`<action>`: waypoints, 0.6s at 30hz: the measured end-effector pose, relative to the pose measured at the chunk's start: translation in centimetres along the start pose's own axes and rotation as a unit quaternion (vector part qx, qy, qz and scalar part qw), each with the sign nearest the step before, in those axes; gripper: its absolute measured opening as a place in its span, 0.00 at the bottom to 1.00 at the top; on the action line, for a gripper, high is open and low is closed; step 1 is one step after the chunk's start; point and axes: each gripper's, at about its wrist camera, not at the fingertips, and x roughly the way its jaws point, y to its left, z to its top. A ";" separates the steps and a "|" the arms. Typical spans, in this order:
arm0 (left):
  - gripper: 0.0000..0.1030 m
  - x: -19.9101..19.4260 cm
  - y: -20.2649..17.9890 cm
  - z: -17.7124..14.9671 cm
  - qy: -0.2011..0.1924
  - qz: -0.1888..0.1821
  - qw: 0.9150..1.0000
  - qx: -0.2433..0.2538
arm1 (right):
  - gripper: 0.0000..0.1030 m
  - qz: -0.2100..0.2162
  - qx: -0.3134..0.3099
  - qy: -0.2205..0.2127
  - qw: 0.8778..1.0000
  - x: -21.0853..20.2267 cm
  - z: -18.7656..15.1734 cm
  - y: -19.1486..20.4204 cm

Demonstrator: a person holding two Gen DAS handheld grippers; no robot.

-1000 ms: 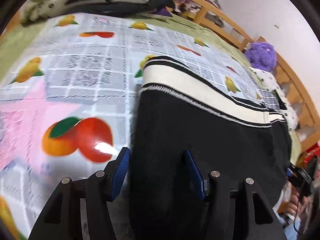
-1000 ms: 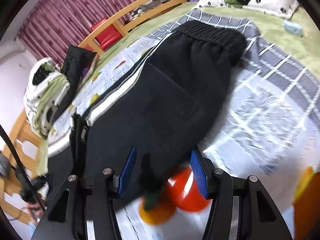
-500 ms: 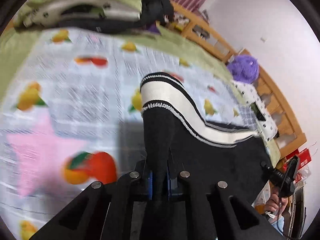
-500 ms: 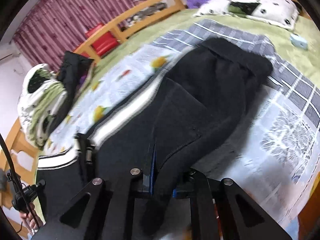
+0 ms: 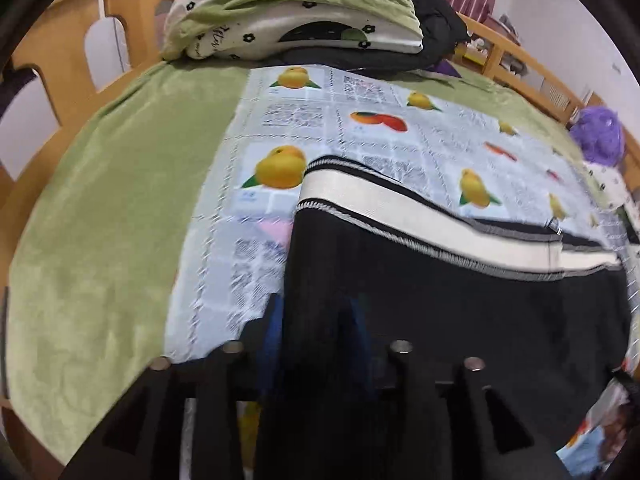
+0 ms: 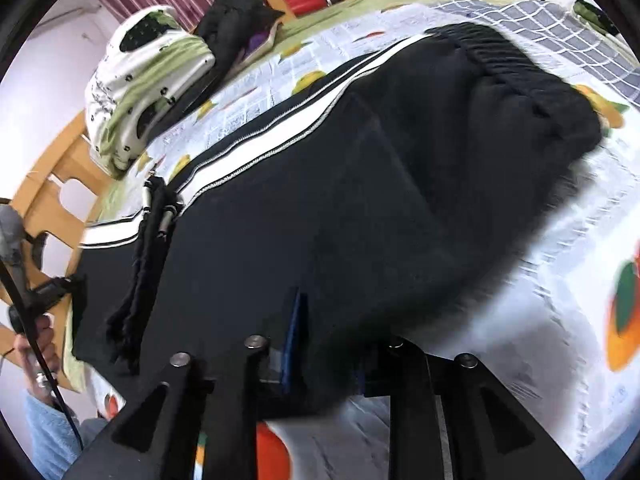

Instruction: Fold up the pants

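On bed: left wrist view, left gripper point(image 5: 314, 316) slightly parted over pants point(image 5: 460, 312) hem, fabric between fingers; quilt point(image 5: 288, 20) pile beyond. Right wrist view, right gripper point(image 6: 328, 344) parted around pants point(image 6: 360, 200) edge; fruit sheet point(image 6: 560, 300) beneath.

Pants point(image 5: 460, 320) flat on bed sheet point(image 5: 380, 120), folded bedding point(image 5: 296, 12) behind.

Both wrist views sit low and close over the bed point(image 5: 100, 216). They share the black pants point(image 5: 460, 320) point(image 6: 320, 220). The left faces the folded bedding point(image 5: 296, 12), the right the waistband point(image 6: 516, 64).
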 end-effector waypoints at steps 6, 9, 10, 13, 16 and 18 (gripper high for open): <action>0.59 -2.6 1.5 -4.7 -0.010 -0.037 0.999 -0.034 | 0.55 0.005 0.065 -0.081 0.995 -5.0 1.9 -5.0; 0.60 -3.3 2.4 -7.4 -0.004 -0.043 0.997 -0.057 | 0.61 0.014 0.128 -0.088 0.988 -3.9 4.0 -8.3; 0.60 -3.6 2.7 -8.3 -0.005 -0.041 0.997 -0.068 | 0.61 0.018 0.153 -0.074 0.985 -2.7 4.6 -9.3; 0.60 -3.9 4.2 -10.3 -0.001 -0.060 0.992 -0.114 | 0.61 0.046 0.182 -0.065 0.980 -0.5 5.6 -10.4; 0.60 -2.9 5.0 -11.5 0.010 -0.093 0.983 -0.158 | 0.37 0.015 0.167 -0.074 0.983 0.3 7.0 -9.3; 0.60 -2.5 5.1 -11.7 0.008 -0.099 0.980 -0.174 | 0.20 0.033 0.131 -0.103 0.986 -0.9 8.3 -9.2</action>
